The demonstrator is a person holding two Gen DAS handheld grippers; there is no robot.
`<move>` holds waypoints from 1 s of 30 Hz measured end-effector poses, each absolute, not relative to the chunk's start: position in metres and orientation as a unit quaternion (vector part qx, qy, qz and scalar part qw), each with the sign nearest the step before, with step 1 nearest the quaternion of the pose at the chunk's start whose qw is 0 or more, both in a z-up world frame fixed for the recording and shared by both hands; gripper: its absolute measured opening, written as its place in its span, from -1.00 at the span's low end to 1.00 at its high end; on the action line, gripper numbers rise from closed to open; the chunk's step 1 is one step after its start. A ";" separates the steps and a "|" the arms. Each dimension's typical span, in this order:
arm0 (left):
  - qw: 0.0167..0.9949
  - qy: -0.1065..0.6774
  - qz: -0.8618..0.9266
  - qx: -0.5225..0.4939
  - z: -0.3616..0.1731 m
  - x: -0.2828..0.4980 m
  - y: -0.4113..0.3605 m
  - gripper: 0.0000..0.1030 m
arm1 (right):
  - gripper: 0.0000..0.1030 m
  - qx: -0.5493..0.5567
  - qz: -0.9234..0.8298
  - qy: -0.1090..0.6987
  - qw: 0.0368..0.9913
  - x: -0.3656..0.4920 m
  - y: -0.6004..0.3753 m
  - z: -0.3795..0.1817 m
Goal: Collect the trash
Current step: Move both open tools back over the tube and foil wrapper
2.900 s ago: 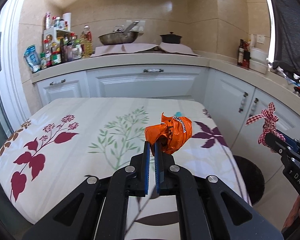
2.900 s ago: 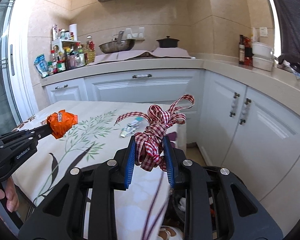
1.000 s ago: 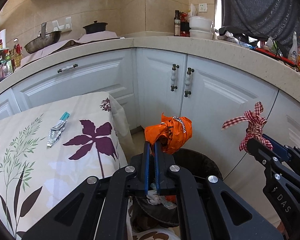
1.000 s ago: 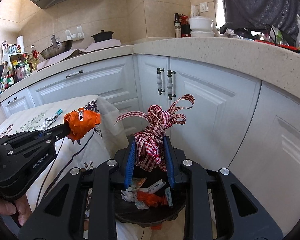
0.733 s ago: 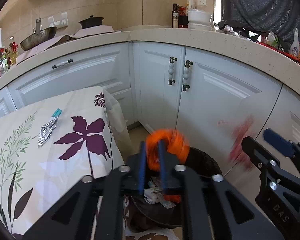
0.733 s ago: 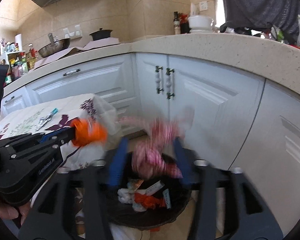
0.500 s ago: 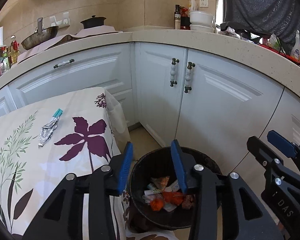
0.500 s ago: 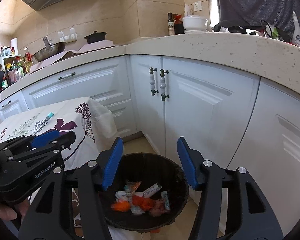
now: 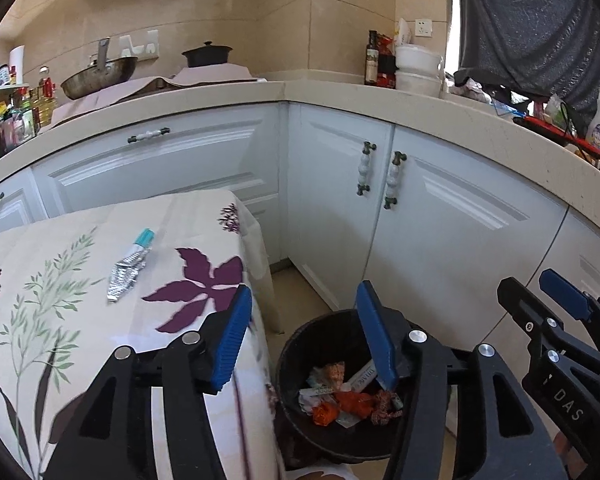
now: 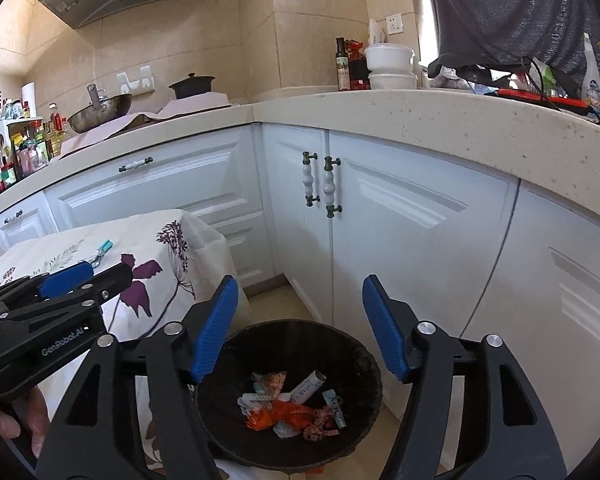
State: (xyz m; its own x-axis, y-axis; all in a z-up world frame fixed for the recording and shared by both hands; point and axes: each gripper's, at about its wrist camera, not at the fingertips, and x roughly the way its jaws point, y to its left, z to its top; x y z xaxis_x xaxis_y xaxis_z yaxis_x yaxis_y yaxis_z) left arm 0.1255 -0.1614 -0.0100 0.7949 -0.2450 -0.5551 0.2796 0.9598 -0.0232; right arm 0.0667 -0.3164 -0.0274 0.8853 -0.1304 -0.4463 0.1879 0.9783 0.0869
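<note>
The bin's point(image 10: 364, 360) near rim is hidden behind both tools, and the print on the scraps inside is too small to read. "GenRobot.AI" marks the left gripper point(image 9: 304, 332), "DAS" the right gripper point(image 10: 300, 328). Both jaws are opening, empty, above the bin. The wrapper point(image 10: 276, 414) and ribbon point(image 10: 320, 426) lie inside; a foil tube point(image 9: 130, 266) lies on the table point(image 9: 60, 320).

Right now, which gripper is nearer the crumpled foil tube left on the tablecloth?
Left. The left gripper, its jaws opening and empty, hangs over the table's near corner, close to the foil tube. The right gripper, also opening and empty, hangs over the trash bin, farther from the tube.
</note>
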 end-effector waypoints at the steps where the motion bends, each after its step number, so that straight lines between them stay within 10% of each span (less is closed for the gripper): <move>1: 0.947 0.288 -0.135 0.032 -0.010 0.126 -0.158 0.07 | 0.25 0.063 -0.080 0.224 0.969 0.068 -0.314 -0.026; 30: 0.952 0.303 0.049 0.002 -0.017 0.148 0.036 0.22 | 0.55 0.025 0.053 0.230 0.971 0.152 -0.161 -0.009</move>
State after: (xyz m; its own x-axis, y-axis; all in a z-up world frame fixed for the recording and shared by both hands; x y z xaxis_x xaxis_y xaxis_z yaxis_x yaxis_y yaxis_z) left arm 0.1478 0.0359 -0.0169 0.8114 0.0951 -0.5768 -0.0926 0.9951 0.0338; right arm 0.1523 -0.1613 -0.0089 0.8882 0.1145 -0.4450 -0.0919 0.9932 0.0721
